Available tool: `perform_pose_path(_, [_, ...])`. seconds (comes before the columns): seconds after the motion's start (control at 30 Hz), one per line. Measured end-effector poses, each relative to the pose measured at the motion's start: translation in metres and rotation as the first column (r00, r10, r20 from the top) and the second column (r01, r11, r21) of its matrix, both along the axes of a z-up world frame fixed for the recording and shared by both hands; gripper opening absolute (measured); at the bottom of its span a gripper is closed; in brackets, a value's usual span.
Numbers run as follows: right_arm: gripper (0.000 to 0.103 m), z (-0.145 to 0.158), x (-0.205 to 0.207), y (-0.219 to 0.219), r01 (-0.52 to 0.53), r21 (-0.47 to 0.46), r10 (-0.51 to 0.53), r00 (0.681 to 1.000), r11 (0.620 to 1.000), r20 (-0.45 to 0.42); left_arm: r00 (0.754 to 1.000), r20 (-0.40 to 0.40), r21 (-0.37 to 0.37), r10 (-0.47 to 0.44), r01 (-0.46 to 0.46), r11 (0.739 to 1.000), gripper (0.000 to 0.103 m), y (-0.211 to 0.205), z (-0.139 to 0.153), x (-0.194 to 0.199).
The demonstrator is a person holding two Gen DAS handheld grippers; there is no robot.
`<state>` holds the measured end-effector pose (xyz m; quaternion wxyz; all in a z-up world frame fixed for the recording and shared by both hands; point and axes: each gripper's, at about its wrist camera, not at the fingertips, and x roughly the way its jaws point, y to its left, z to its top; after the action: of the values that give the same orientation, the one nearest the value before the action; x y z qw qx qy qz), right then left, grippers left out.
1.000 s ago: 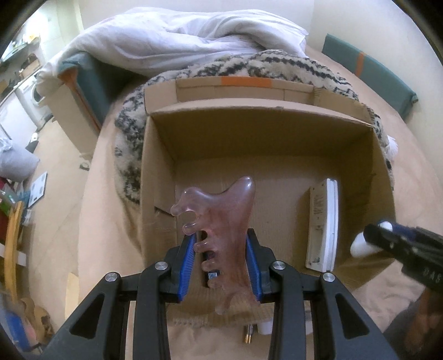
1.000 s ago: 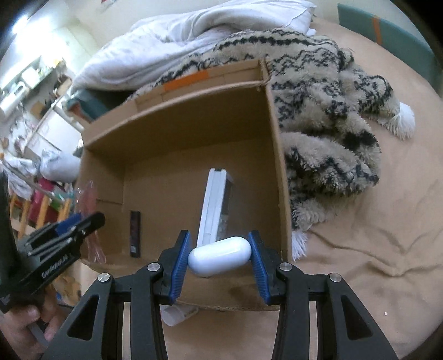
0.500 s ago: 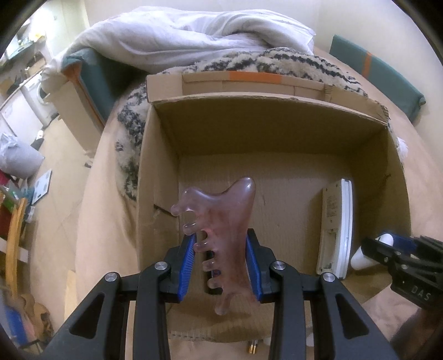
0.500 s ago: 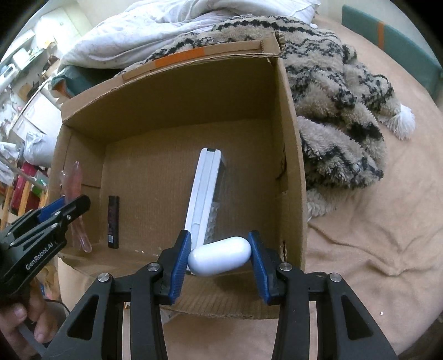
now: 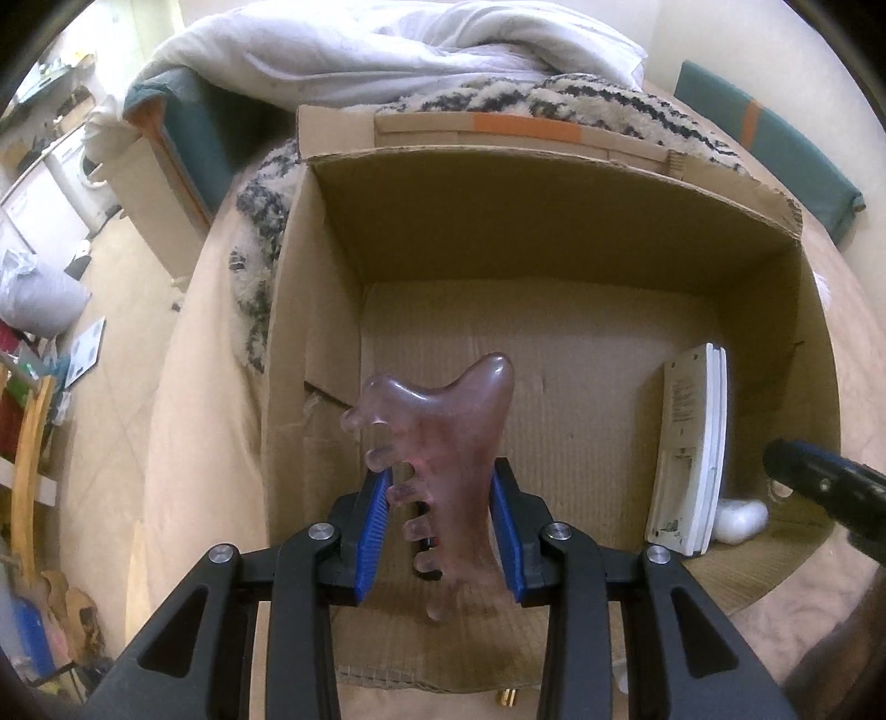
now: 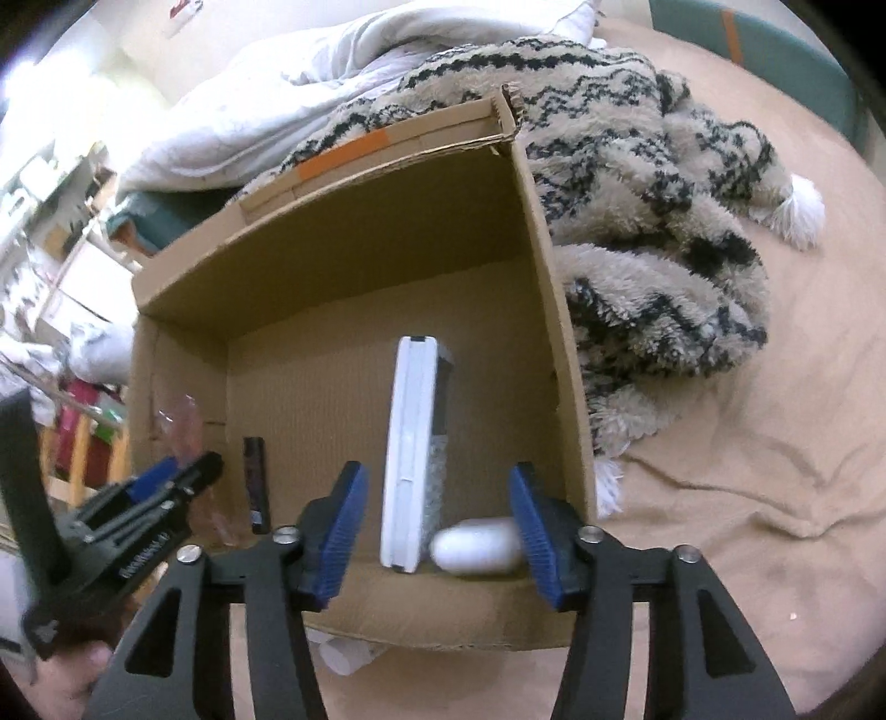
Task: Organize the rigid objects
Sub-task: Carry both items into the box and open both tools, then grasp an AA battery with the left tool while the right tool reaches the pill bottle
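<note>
Through the left wrist camera we see our left tool (image 5: 437,531) clamped on a pink comb-like scraper (image 5: 437,443), its blue pads pressing both sides, held over the near left part of an open cardboard box (image 5: 554,221). On the box floor to the right a white remote (image 5: 692,448) lies lengthwise, and a white capsule-shaped case (image 5: 739,518) rests just beside its near end. The tip of our right tool (image 5: 819,487) pokes in at the right edge. The box sits on a bed with a tan sheet (image 5: 183,443); behind it lie a patterned fleece blanket (image 5: 554,94) and a white duvet (image 5: 387,50), and a green cushion (image 5: 775,144) lies to the far right. To the left the floor shows shelves and clutter, blurred by the lens. Through the right wrist camera our right tool (image 6: 437,531) stands wide apart and holds nothing; the case (image 6: 476,545) lies on the box (image 6: 354,243) floor near its right pad, just beside the remote (image 6: 410,454). A slim black object (image 6: 256,487) lies nearer the left wall, and the left tool (image 6: 166,498) with the scraper (image 6: 180,432) shows at the left. The blanket (image 6: 653,221) heaps against the box's right wall on the sheet (image 6: 747,526).
</note>
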<state>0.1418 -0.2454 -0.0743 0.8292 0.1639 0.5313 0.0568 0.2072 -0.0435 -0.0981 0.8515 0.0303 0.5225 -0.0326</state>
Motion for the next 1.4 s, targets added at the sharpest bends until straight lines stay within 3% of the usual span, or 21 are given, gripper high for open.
perform_pose_path(0.07, [0.067,0.002,-0.002,0.001,-0.004,0.013,0.004,1.000,1.000,0.010,1.000,0.010,0.010,0.001,-0.001,1.000,0.033,-0.001,0.001,0.000])
perform_pose_path(0.13, [0.074,0.006,-0.002,0.003,-0.012,0.023,0.011,1.000,1.000,0.024,1.000,0.021,0.019,0.005,-0.006,1.000,0.048,0.000,0.003,0.000])
perform_pose_path(0.2, [0.081,0.009,-0.003,0.006,-0.019,0.029,0.018,0.999,0.999,0.040,1.000,0.024,-0.010,0.003,-0.003,1.000,0.056,0.001,0.005,-0.001])
perform_pose_path(0.3, [0.084,0.013,-0.002,0.007,-0.019,0.029,0.017,0.998,0.999,0.058,1.000,0.020,-0.028,0.002,-0.002,1.000,0.062,0.001,0.007,0.000])
perform_pose_path(0.77, [0.084,0.014,-0.004,0.005,-0.010,0.049,0.007,0.998,0.999,0.057,1.000,0.028,-0.036,0.004,-0.003,0.999,0.063,0.001,0.016,-0.005])
perform_pose_path(0.93, [0.084,0.016,-0.009,0.000,0.013,0.100,-0.018,0.998,0.995,0.057,0.997,0.072,-0.067,0.007,-0.002,0.998,0.063,0.014,0.042,-0.020])
perform_pose_path(1.07, [0.084,0.023,-0.017,-0.004,0.028,0.118,-0.037,0.997,0.993,0.070,0.994,0.088,-0.113,0.064,-0.054,0.992,0.063,0.035,0.063,-0.031])
perform_pose_path(1.27, [0.084,0.032,-0.037,-0.006,0.035,0.127,-0.046,0.995,0.991,0.084,0.993,0.059,-0.113,0.103,-0.096,0.989,0.063,0.054,0.064,-0.058])
perform_pose_path(1.4, [0.084,0.034,-0.049,-0.010,0.049,0.133,-0.061,0.995,0.990,0.083,0.989,-0.023,-0.101,0.148,-0.150,0.984,0.063,0.064,0.043,-0.074])
